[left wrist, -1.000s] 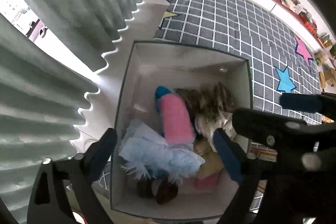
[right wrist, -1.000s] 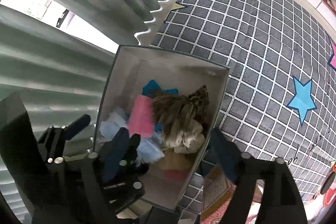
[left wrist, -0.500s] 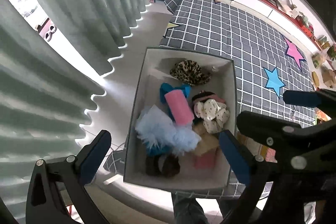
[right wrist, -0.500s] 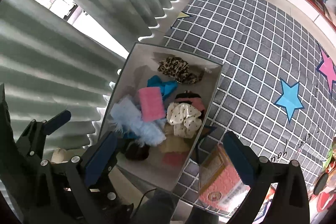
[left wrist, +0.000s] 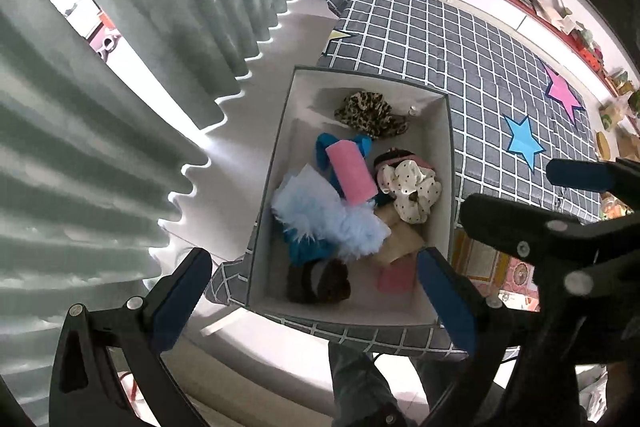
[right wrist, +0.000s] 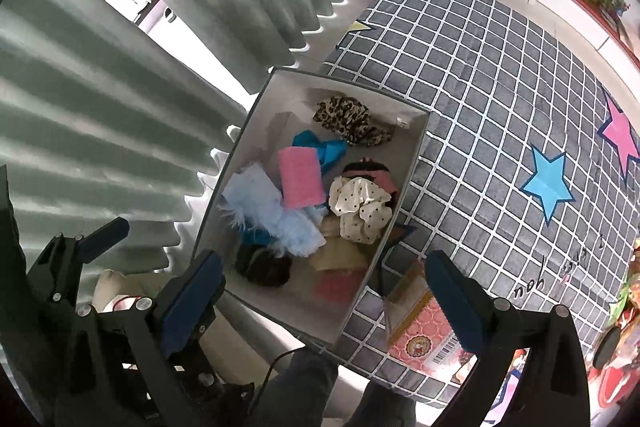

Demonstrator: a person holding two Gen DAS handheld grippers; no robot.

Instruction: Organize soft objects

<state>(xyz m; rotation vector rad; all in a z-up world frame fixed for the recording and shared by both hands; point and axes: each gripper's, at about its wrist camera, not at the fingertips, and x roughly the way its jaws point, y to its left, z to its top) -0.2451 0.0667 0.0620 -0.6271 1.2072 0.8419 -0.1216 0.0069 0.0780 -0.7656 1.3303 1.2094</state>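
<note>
Both the left gripper [left wrist: 316,299] and right gripper [right wrist: 324,291] hang with fingers apart, holding nothing, at the lower frame. Beyond, mid-frame, the box [left wrist: 280,155] holds soft objects: pink cloth [left wrist: 352,171], leopard piece [left wrist: 368,111] farthest.

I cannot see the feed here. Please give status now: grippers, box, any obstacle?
Left gripper open, empty. Right gripper open, empty. Soft items inside box, leopard scrunchie at far end. Nothing blocking.
</note>
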